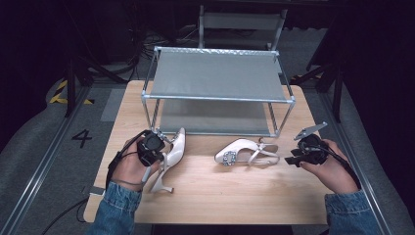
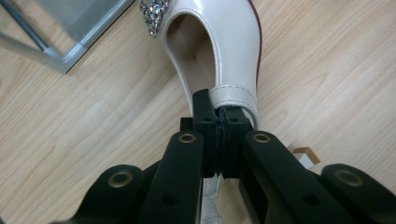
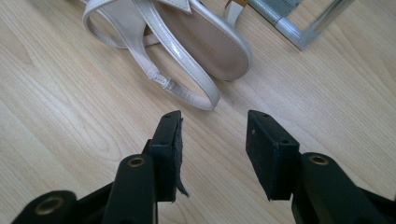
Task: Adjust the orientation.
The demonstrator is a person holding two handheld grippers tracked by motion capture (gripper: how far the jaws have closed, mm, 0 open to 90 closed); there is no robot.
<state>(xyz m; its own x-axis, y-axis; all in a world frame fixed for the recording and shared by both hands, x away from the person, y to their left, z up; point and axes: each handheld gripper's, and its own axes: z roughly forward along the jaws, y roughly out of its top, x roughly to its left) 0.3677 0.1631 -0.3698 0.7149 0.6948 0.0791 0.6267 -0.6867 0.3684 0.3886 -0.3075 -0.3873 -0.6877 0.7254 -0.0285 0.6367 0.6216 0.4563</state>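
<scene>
The person's forearms, in blue denim sleeves, entered from the bottom edge of the high view, one on each side. The left hand (image 1: pixel 131 169) gripped the left tongs (image 1: pixel 164 147) with their tips aimed forward and to the right; in the left gripper view the two black jaws were pressed tight together, pinching a thin white strap (image 2: pixel 233 95) between the pads. The right hand (image 1: pixel 329 166) held the right tongs (image 1: pixel 292 156) pointing left, a grey three-cornered plate raised on top. In the right gripper view their jaws stood parted, nothing between them, a torn edge hanging from the left pad.
</scene>
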